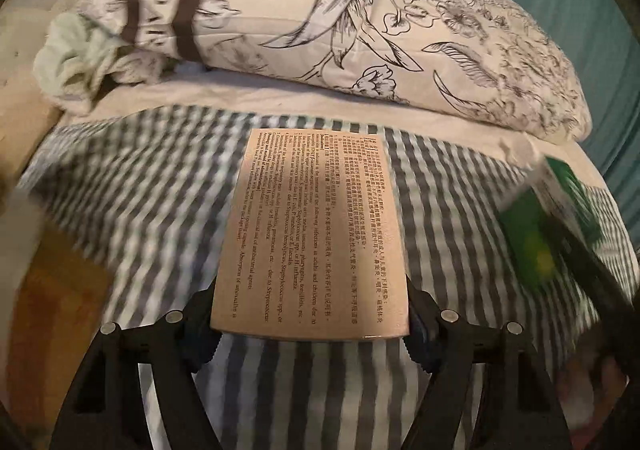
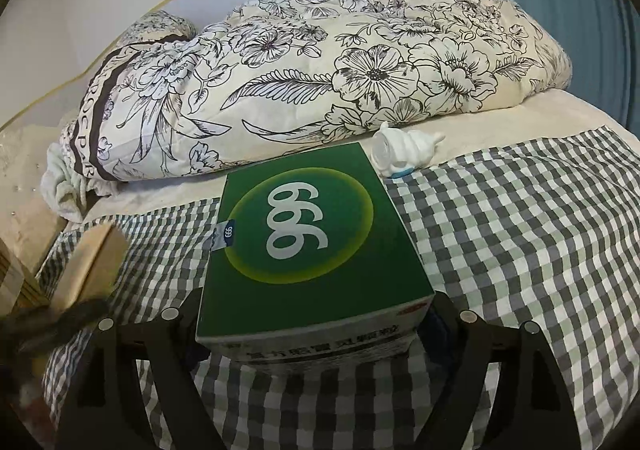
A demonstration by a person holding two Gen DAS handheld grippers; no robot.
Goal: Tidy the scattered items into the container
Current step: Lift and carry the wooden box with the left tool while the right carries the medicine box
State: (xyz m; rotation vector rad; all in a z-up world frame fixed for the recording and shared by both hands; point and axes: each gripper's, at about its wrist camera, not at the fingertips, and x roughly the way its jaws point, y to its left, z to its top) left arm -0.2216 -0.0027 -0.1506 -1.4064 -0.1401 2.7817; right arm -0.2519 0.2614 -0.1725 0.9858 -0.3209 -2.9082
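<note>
My left gripper (image 1: 312, 324) is shut on a flat pale box (image 1: 312, 234) printed with small text, held above the checked bedspread (image 1: 140, 202). My right gripper (image 2: 316, 324) is shut on a green box (image 2: 312, 242) marked 999, also held over the bedspread. The green box shows blurred at the right of the left wrist view (image 1: 548, 222). The pale box shows at the left edge of the right wrist view (image 2: 94, 262). A small white figurine (image 2: 404, 150) lies on the bed beyond the green box. No container is in view.
A folded floral quilt (image 2: 320, 82) lies across the far side of the bed, with a pale towel (image 2: 68, 186) at its left end. A teal curtain (image 2: 560, 2) hangs at the right. A wooden edge (image 2: 16, 274) is at the left.
</note>
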